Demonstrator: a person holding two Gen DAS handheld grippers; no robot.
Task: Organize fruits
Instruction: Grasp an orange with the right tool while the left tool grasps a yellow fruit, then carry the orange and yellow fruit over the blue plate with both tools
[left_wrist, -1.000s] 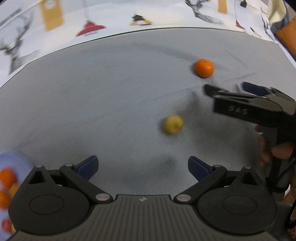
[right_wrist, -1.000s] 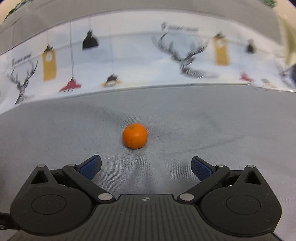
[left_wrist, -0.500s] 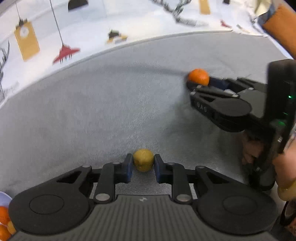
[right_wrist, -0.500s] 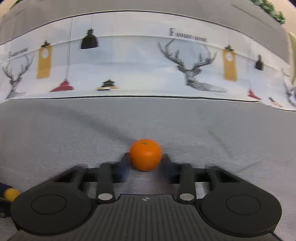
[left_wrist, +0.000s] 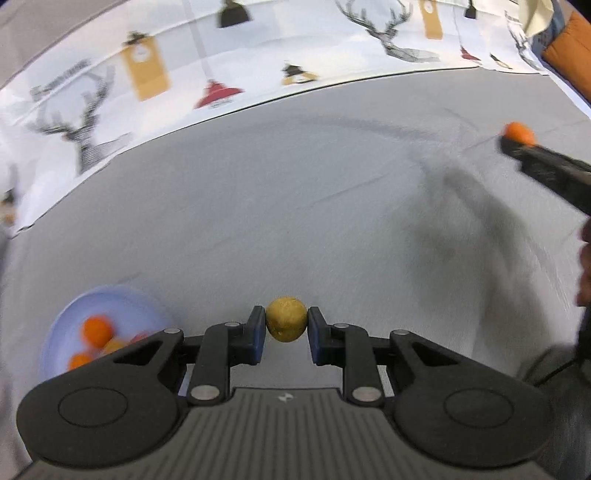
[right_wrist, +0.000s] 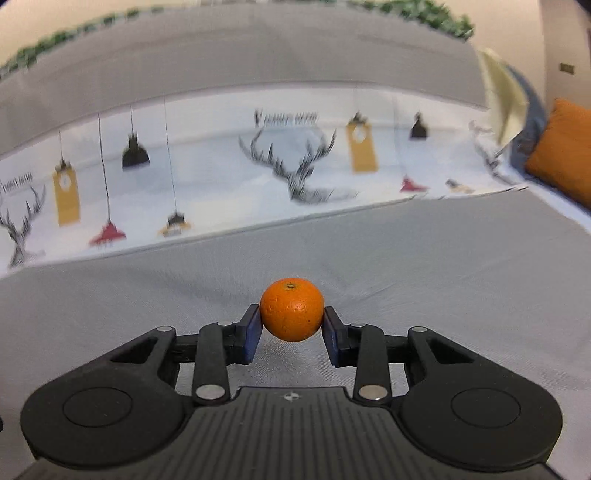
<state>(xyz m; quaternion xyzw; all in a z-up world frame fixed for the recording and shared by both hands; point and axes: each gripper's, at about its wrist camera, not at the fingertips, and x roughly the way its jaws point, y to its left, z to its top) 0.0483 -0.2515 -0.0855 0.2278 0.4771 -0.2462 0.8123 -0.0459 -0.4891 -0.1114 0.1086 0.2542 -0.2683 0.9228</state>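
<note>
Fruits: a small round yellow-brown fruit (left_wrist: 286, 324) and a round orange mandarin with a dimpled skin (right_wrist: 291, 309) are each clamped in a gripper above the grey woven cloth surface (left_wrist: 332, 221).
Left gripper (left_wrist: 286, 334): black two-finger tool with blue pads, jaws drawn close together and clamped on the yellow-brown fruit; one blue pad (left_wrist: 258, 334) presses its left side and the other its right side.
Yellow-brown fruit: sits at the very tips of the fingers, clear of the cloth as far as the left wrist view shows.
Right gripper (right_wrist: 291, 328): same black tool with blue pads, jaws a little wider than the left pair and clamped on the mandarin, a pad touching each flank.
Mandarin: held stem end up at the fingertips; in the left wrist view it shows as an orange dot at the tip of the right gripper near the right edge.
Pale blue round plate (left_wrist: 74, 314): lies on the cloth at lower left of the left gripper, blurred, holding several orange and yellow fruits (left_wrist: 96, 329).
Hand (left_wrist: 583, 266): part of it shows at the right edge, blurred.
Backdrop: white printed fabric with deer heads and hanging lamps (right_wrist: 295, 166) runs along the far edge of the cloth.
</note>
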